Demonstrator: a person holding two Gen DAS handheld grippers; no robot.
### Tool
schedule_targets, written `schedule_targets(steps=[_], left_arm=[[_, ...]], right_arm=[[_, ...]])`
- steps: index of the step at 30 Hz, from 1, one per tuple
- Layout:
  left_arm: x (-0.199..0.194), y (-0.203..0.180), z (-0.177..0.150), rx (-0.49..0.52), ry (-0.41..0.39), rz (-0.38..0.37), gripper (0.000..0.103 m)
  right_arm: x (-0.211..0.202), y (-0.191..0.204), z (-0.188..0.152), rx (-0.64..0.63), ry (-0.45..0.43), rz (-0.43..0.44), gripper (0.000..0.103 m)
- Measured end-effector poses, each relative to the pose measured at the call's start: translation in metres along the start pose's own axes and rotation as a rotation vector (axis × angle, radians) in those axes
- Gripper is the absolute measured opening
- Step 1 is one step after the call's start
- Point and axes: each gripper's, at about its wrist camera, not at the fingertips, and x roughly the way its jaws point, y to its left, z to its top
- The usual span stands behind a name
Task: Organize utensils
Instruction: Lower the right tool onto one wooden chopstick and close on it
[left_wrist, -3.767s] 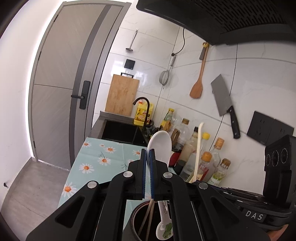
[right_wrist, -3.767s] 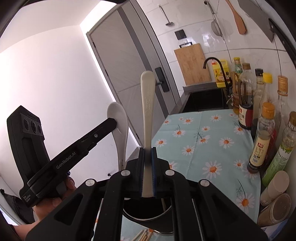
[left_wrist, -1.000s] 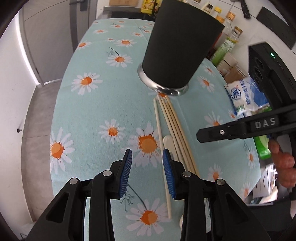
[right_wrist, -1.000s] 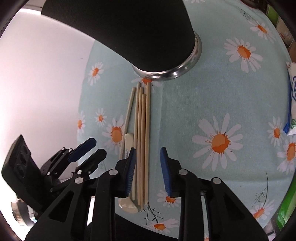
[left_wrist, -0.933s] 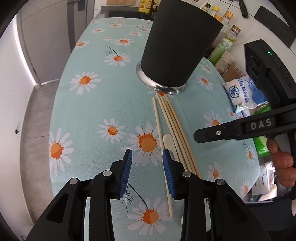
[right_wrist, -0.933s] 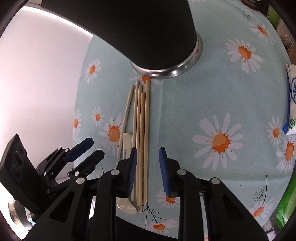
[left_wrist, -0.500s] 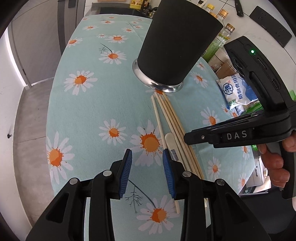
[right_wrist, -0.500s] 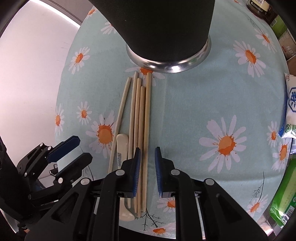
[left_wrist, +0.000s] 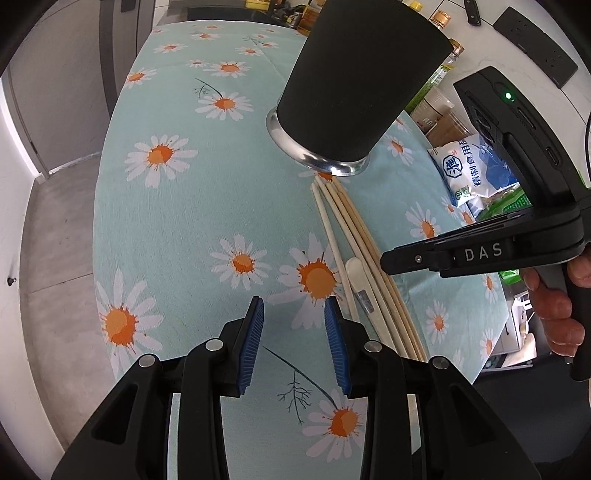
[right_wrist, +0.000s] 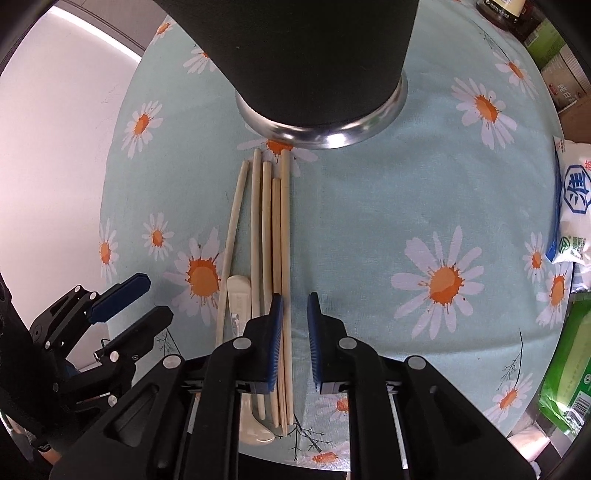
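Observation:
A black utensil holder (left_wrist: 354, 88) with a steel base stands on the daisy tablecloth (left_wrist: 184, 206); it also shows in the right wrist view (right_wrist: 314, 55). Several wooden chopsticks (right_wrist: 275, 229) and a white spoon (right_wrist: 240, 299) lie in a row in front of it; the chopsticks (left_wrist: 354, 236) and spoon (left_wrist: 360, 284) also show in the left wrist view. My right gripper (right_wrist: 295, 328) is open, low over the chopsticks, with the rightmost stick between its jaws. My left gripper (left_wrist: 295, 339) is open and empty, left of the row.
A salt bag (left_wrist: 476, 162) and green packets (right_wrist: 569, 354) lie at the right of the cloth. Bottles stand behind the holder. The table edge and grey floor (left_wrist: 55, 221) are at the left.
Since 3.8 s ago both grippers have let go of their spoons and come down to the table. In the last second the right gripper has narrowed and moved closer to the chopsticks.

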Motion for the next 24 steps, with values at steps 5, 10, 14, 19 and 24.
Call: schedule_targets(steps=[5,10,14,19,24], left_arm=[[-0.001,0.0,0.003,0.008,-0.002,-0.008,0.032],[0.0,0.001,0.001,0.008,0.002,-0.012,0.032],[0.002,0.0,0.0,0.004,0.009,-0.012,0.032],[0.005,-0.001,-0.002,0.001,0.018,-0.007,0.032],[0.01,-0.005,-0.003,0.005,0.03,0.004,0.032]], right_arm=[[-0.002,-0.004,-0.005,0.009,0.002,-0.005,0.012],[-0.005,-0.01,-0.01,0.011,0.005,-0.006,0.009],[-0.003,-0.013,-0.009,-0.004,0.002,-0.018,0.007],[0.0,-0.003,-0.009,-0.024,-0.003,-0.055,0.004],[0.001,0.003,-0.008,-0.024,0.006,-0.055,0.004]])
